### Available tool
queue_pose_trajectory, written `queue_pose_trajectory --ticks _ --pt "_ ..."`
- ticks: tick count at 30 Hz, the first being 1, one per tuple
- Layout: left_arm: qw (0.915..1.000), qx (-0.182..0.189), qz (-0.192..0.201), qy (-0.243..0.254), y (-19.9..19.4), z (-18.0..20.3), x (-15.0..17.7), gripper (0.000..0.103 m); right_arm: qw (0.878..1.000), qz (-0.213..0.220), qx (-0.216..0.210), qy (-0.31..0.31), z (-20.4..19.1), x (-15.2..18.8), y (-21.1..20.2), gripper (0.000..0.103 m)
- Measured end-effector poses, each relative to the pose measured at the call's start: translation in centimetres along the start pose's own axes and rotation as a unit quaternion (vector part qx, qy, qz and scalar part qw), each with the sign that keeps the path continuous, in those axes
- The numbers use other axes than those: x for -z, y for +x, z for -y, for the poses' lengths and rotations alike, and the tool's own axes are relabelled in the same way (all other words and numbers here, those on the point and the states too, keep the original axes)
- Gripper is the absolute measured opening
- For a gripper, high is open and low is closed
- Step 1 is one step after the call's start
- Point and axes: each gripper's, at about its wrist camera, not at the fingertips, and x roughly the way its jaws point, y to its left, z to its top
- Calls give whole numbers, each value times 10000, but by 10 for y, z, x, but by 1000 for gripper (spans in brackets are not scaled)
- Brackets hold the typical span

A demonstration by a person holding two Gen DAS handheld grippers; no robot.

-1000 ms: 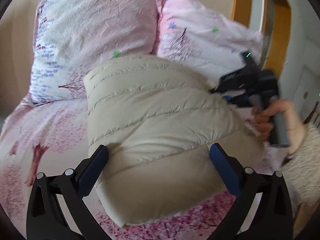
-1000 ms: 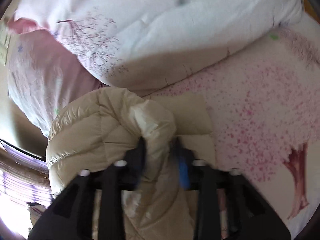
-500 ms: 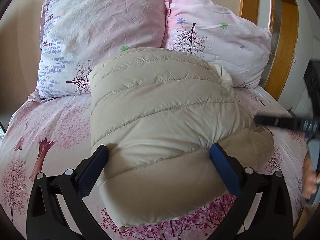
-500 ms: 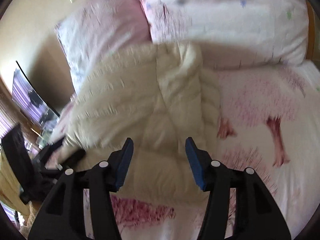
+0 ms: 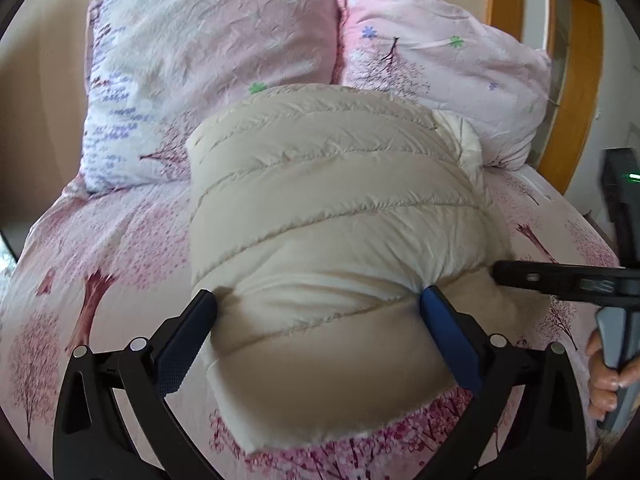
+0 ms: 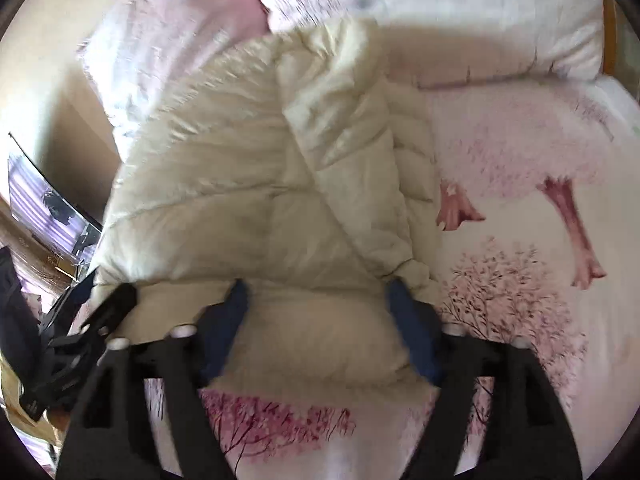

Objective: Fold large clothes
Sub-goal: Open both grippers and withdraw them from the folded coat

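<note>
A beige quilted puffer jacket (image 5: 336,208) lies folded into a thick bundle on the bed, in front of the pillows. My left gripper (image 5: 318,300) stands wide open astride the bundle's near end, its fingertips (image 5: 204,304) sunk into the puffy fabric on both sides. My right gripper (image 6: 318,300) is over the jacket (image 6: 248,184) at its right side. Its jaws are opening, with the fabric lying loose between them. In the left wrist view the right gripper (image 5: 504,274) reaches in from the right, held by a hand (image 5: 604,384).
Two pink-and-white flowered pillows (image 5: 208,60) (image 5: 440,80) lean at the head of the bed. The sheet (image 5: 100,280) has a pink tree print. A wooden frame (image 5: 576,80) stands at the far right. A dark screen (image 6: 48,208) is off the bed's left side.
The right gripper let go of the jacket fold that it pinched, pulled back toward the near right of the bundle and spread its jaws. The left gripper kept its place.
</note>
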Motion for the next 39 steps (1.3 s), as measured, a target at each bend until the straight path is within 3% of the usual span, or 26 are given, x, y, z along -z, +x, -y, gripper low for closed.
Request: queue_pose_trajectory --ticks 2,6,12,27,33,39 --pt "9999 -104 -16 -96 -9 1 3 102 9971 426 565 -285 -11 7 -20 100" --pt "9994 -301 -78 -122 -25 7 12 102 9876 966 1094 -577 -24 22 -52 101" --pt "9976 -680 -140 20 -47 22 25 102 9950 668 687 -284 -21 34 -63 101" --pt "9973 -671 -238 -169 -72 33 49 102 9945 462 732 -592 -34 62 -74 101" --pt "9947 -933 -422 -100 -79 36 52 102 9938 361 788 -701 -37 69 -71 101" --pt "9929 -914 -716 -252 -76 29 55 102 9926 245 876 -807 -40 74 -65 101"
